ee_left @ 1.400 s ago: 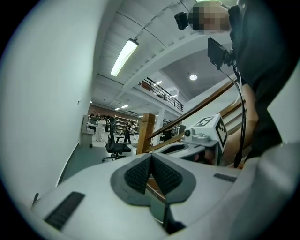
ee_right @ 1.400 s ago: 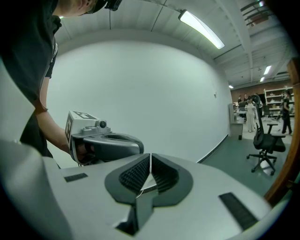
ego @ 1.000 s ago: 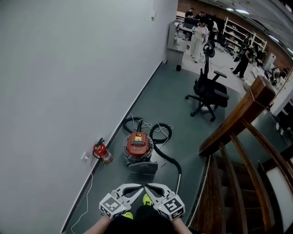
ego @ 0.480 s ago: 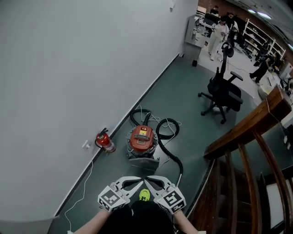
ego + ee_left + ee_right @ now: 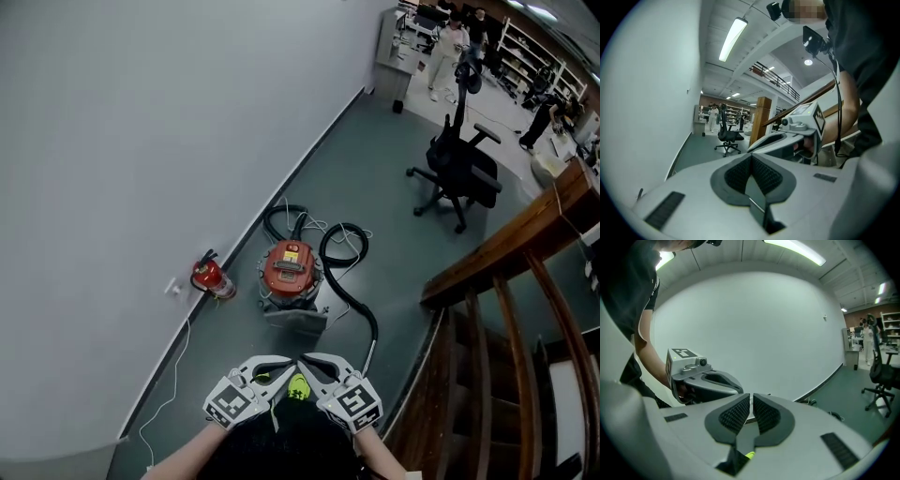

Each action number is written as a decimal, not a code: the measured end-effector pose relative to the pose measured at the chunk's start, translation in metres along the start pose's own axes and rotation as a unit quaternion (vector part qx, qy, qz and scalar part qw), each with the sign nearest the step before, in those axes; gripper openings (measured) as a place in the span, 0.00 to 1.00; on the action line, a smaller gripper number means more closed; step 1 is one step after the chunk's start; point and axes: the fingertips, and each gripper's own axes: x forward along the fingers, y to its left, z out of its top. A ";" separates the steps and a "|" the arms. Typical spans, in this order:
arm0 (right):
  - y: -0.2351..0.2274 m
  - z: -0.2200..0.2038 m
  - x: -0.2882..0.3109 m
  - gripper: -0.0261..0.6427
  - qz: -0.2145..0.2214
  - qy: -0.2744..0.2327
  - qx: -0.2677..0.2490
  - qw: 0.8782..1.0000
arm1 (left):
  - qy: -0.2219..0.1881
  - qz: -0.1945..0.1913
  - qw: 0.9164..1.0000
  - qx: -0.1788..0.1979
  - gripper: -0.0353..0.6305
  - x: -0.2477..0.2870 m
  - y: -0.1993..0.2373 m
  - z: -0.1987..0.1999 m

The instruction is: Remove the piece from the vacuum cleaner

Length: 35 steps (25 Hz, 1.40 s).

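Note:
A red round vacuum cleaner point(image 5: 289, 269) stands on the grey floor near the wall, with a grey flat piece point(image 5: 295, 320) at its near side and a black hose point(image 5: 349, 281) curling off to the right. My left gripper point(image 5: 287, 362) and right gripper point(image 5: 304, 360) are held side by side at the bottom of the head view, short of the vacuum, both shut and empty, their tips almost meeting. In the left gripper view my left gripper point(image 5: 751, 157) shows closed pads; in the right gripper view my right gripper point(image 5: 751, 398) does too.
A red fire extinguisher point(image 5: 212, 278) stands by the wall left of the vacuum. A white cable point(image 5: 173, 386) runs along the wall base. A black office chair point(image 5: 459, 167) stands farther off. A wooden stair railing point(image 5: 506, 253) borders the right. People stand far back.
The head view has shifted: the vacuum sits slightly lower and closer in the picture. Both grippers stay shut and side by side, sinking a little.

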 end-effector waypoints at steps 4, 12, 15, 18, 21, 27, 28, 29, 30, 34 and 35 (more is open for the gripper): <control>-0.007 -0.012 0.012 0.06 -0.008 0.020 0.002 1.000 | -0.004 0.005 1.000 -0.011 0.07 0.001 0.013 -0.009; -0.024 -0.017 0.024 0.06 -0.019 0.022 0.013 0.999 | -0.002 -0.002 1.000 0.002 0.07 0.010 0.028 -0.017; -0.033 -0.021 0.034 0.06 -0.024 0.021 0.019 0.999 | -0.007 0.006 1.000 0.000 0.07 0.017 0.042 -0.025; -0.042 -0.029 0.042 0.06 -0.029 0.022 0.017 0.999 | -0.022 0.012 1.000 0.008 0.07 0.028 0.051 -0.029; -0.052 -0.042 0.048 0.06 -0.033 0.025 0.015 0.999 | -0.026 0.012 1.000 0.006 0.07 0.038 0.056 -0.038; -0.065 -0.068 0.065 0.07 -0.023 0.046 0.006 0.999 | -0.032 0.007 0.999 0.041 0.07 0.055 0.073 -0.059; -0.066 -0.072 0.068 0.07 -0.021 0.047 0.006 0.999 | -0.031 0.004 0.998 0.045 0.07 0.057 0.075 -0.064; -0.067 -0.077 0.071 0.07 -0.019 0.050 0.006 0.999 | -0.031 0.001 0.999 0.045 0.07 0.058 0.077 -0.069; -0.068 -0.082 0.073 0.08 -0.017 0.053 0.005 0.998 | -0.032 -0.001 0.999 0.039 0.07 0.058 0.079 -0.074; -0.075 -0.099 0.087 0.14 -0.001 0.058 -0.007 0.998 | -0.028 -0.007 1.000 0.011 0.07 0.063 0.088 -0.101; -0.077 -0.105 0.090 0.14 -0.001 0.060 -0.008 0.998 | -0.028 -0.009 0.999 0.015 0.07 0.066 0.090 -0.107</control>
